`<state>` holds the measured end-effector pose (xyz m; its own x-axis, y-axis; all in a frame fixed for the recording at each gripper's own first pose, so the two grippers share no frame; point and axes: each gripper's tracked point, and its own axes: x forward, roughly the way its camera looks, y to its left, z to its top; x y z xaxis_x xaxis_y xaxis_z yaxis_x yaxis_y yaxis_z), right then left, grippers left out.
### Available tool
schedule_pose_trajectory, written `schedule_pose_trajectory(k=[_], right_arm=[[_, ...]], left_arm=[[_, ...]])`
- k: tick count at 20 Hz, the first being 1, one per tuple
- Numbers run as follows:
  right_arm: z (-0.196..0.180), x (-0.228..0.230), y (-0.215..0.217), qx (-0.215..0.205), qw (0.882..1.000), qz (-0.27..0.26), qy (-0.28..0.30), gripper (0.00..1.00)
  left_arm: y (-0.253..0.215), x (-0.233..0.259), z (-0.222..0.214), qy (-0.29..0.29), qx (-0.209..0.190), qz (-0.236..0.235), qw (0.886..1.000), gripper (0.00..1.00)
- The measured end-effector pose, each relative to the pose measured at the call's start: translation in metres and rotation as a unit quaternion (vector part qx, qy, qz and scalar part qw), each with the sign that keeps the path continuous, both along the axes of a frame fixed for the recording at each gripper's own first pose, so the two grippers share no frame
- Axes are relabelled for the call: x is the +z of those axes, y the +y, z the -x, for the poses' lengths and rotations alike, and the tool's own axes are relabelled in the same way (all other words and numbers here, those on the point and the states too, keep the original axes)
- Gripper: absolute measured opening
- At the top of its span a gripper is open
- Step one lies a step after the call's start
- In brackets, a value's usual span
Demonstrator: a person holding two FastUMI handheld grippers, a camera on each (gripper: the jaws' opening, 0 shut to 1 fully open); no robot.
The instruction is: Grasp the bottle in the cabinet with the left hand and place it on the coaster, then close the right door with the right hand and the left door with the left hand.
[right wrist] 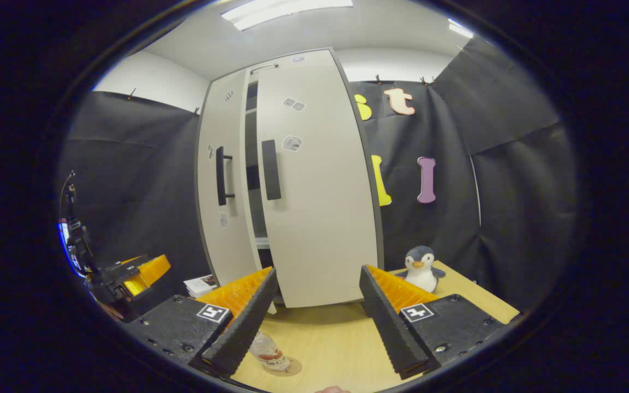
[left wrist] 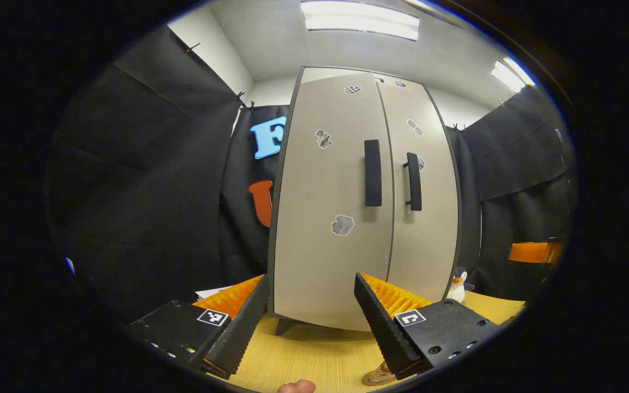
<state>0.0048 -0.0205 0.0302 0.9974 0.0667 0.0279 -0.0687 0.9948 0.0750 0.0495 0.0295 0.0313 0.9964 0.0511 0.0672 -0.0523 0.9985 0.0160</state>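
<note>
Left gripper view: left gripper (left wrist: 310,319) gapes wide with nothing in it, facing the cabinet (left wrist: 342,218); doors look nearly together.

Right gripper view: right gripper (right wrist: 317,319) also spread wide and empty; right door (right wrist: 320,218) ajar. Bottle (right wrist: 268,352) sits on the coaster (right wrist: 290,368) on the table (right wrist: 336,338), penguin toy (right wrist: 421,267) nearby.

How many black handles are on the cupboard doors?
2. One handle is on the left door; the other handle is on the right door.
</note>
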Motion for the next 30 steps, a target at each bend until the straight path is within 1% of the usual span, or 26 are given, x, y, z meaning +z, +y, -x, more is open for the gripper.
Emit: schedule_pose_trajectory(k=[1,2,3,4,5,6,9,10,11,12,13,21,22,23,30], right_arm=[[0.001,0.001,0.001,-0.001,1.0,0.002,-0.002,0.99],[0.001,0.002,0.0,-0.003,1.0,0.004,-0.004,0.99],[0.002,0.002,0.0,-0.005,1.0,0.005,-0.003,0.99],[0.002,0.001,-0.001,-0.006,1.0,0.005,-0.002,0.99],[0.003,0.001,-0.001,-0.006,1.0,0.005,-0.002,0.99],[0.005,-0.001,-0.002,-0.007,1.0,0.004,0.001,0.99],[0.009,-0.002,-0.004,-0.01,1.0,0.0,0.003,0.99],[0.01,-0.002,-0.003,-0.011,1.0,-0.001,0.002,0.99],[0.012,-0.002,-0.004,-0.012,1.0,-0.002,0.003,0.99],[0.013,-0.002,-0.006,-0.014,1.0,-0.002,0.003,0.99],[0.014,-0.003,-0.006,-0.014,1.0,-0.002,0.003,0.99],[0.021,0.001,-0.007,-0.016,1.0,-0.003,0.0,0.99],[0.021,0.003,-0.008,-0.017,1.0,-0.002,0.0,0.99],[0.021,0.002,-0.006,-0.016,1.0,-0.002,0.0,0.99],[0.024,0.003,-0.004,-0.013,1.0,-0.005,-0.001,0.99]], left_arm=[[-0.001,0.001,0.0,-0.001,-0.002,-0.001,1.0,0.95],[-0.004,0.001,0.002,-0.001,-0.006,-0.001,1.0,0.99],[-0.005,0.0,0.002,0.0,-0.009,0.001,1.0,0.95],[-0.007,-0.001,0.003,0.0,-0.011,0.002,1.0,0.99],[-0.007,-0.001,0.004,0.0,-0.012,0.002,1.0,0.95],[-0.007,-0.003,0.004,0.002,-0.013,0.002,1.0,0.94],[-0.006,-0.003,0.006,0.004,-0.012,0.0,1.0,0.95],[-0.005,-0.003,0.006,0.004,-0.011,0.0,1.0,0.99],[-0.004,-0.002,0.007,0.003,-0.01,-0.001,1.0,0.95],[-0.004,-0.002,0.009,0.002,-0.01,-0.001,1.0,0.99],[-0.004,-0.001,0.008,0.001,-0.01,-0.002,1.0,0.95],[-0.003,0.001,0.013,-0.003,-0.008,0.0,1.0,0.95],[-0.003,0.001,0.013,-0.004,-0.008,0.0,1.0,0.99],[-0.004,0.001,0.014,-0.005,-0.007,0.001,1.0,0.95],[-0.004,0.002,0.014,-0.005,-0.006,0.01,1.0,0.95]])
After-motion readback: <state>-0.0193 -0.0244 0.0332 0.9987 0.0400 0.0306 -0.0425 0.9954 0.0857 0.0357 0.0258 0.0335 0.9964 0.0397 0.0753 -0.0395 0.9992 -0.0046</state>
